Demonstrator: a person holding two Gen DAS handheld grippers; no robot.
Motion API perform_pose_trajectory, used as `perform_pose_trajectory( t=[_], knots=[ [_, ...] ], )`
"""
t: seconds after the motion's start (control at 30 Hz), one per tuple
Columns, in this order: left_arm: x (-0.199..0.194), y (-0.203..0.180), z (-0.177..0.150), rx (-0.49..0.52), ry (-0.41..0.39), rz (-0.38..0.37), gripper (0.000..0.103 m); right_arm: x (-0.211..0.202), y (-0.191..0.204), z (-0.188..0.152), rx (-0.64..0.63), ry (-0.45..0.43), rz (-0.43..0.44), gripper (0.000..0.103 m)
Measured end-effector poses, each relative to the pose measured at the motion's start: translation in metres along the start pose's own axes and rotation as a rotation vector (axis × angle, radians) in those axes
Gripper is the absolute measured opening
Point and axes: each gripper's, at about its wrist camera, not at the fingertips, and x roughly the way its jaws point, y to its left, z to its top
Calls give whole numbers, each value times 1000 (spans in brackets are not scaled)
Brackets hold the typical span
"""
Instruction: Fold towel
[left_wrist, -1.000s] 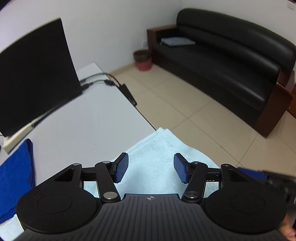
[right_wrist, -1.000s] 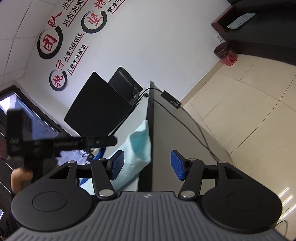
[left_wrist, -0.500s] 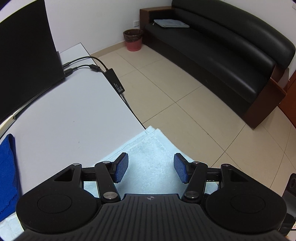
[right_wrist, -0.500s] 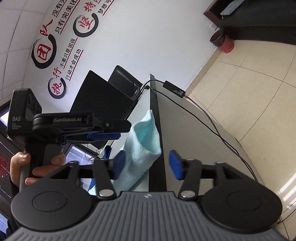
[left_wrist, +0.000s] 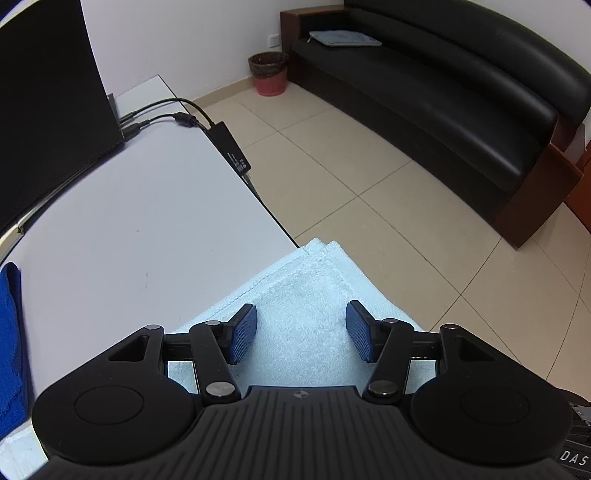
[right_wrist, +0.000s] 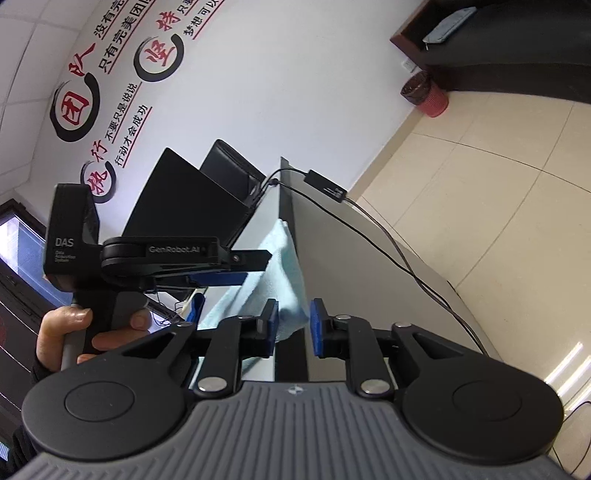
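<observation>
A light blue towel (left_wrist: 303, 284) lies folded on the white table (left_wrist: 129, 229), its corner past the table's edge. My left gripper (left_wrist: 301, 332) hovers low over it, open, nothing between its blue pads. In the right wrist view the towel (right_wrist: 286, 273) hangs down the table's side. My right gripper (right_wrist: 293, 326) has its jaws drawn in on that hanging corner, so it is shut on the towel. The left gripper (right_wrist: 255, 266) shows there too, held by a hand (right_wrist: 66, 332) just above the towel.
A black laptop screen (left_wrist: 48, 110) stands at the table's back left. A power adapter (left_wrist: 232, 147) with cables lies by the far edge, and a dark blue cloth (left_wrist: 11, 332) lies at the left. A black sofa (left_wrist: 443, 96) and red bin (left_wrist: 267, 74) stand on the tiled floor.
My right gripper's jaws have narrowed from wide open onto the towel's hanging corner. The left gripper has come lower over the towel and stays open.
</observation>
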Motion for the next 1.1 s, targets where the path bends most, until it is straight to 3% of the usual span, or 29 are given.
perform_pose_trajectory(
  t=[0.07, 0.27, 0.37, 0.4, 0.57, 0.8, 1.1],
  knots=[
    [1, 1, 0, -2, -11, 1, 58, -1, -2, 1, 2, -2, -7, 11],
    [1, 2, 0, 11, -22, -5, 56, -6, -9, 4, 7, -10, -26, 16],
    [-7, -2, -5, 51, -43, -24, 56, -3, -9, 9, -13, 6, 1, 27],
    [-11, -6, -7, 74, -53, -26, 56, -1, -9, 11, -20, 12, 11, 35],
    [-17, -18, -18, 171, -71, 16, 56, 6, -9, 20, -57, 41, 64, 39],
    [-13, 7, -28, 89, -47, -29, 58, 13, -5, 29, -116, 79, 121, 42],
    [-23, 28, -46, 54, -55, -8, 59, 13, 14, 19, -206, 104, 134, 43]
  ],
)
